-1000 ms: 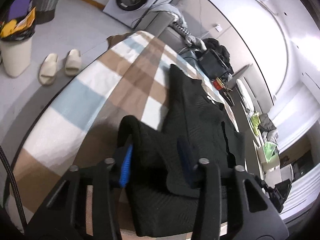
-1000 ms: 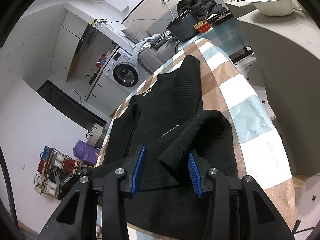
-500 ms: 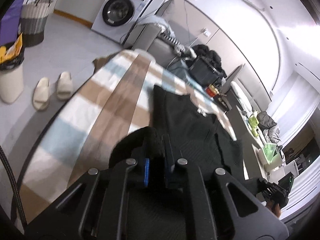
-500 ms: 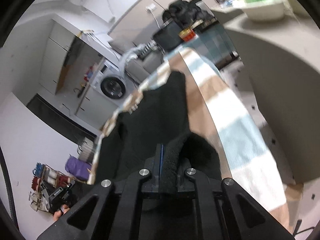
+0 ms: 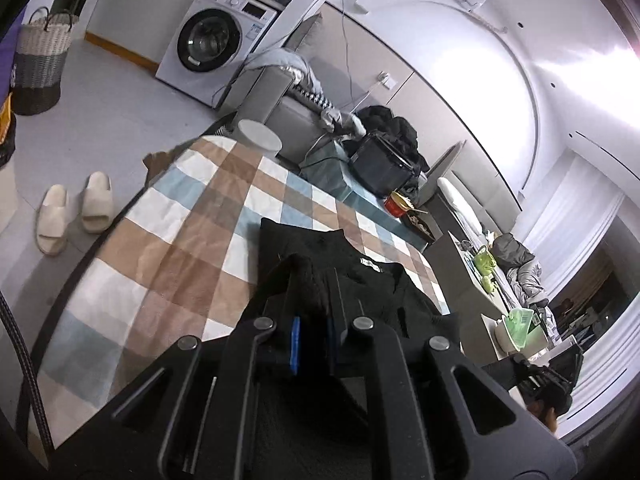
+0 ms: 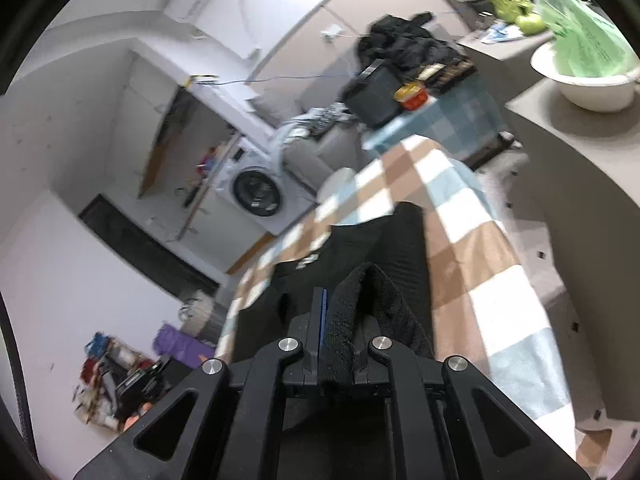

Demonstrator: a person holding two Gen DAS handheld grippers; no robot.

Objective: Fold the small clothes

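A black knit garment lies lengthwise on a table under a checked brown, blue and white cloth. My left gripper is shut on a bunched fold of the garment's near edge, lifted off the cloth. In the right wrist view the same black garment stretches away, and my right gripper is shut on another raised fold of its near edge, pinched between the blue pads. A small white label shows near the garment's collar.
A washing machine stands at the back, slippers lie on the floor left of the table, and a woven basket is at the far left. Behind the table sit a grey sofa, a dark box and a red bowl. A white basin rests on a counter to the right.
Both grippers went from open around the garment's near edge to shut on it, then rose and moved forward, lifting the folds off the cloth.
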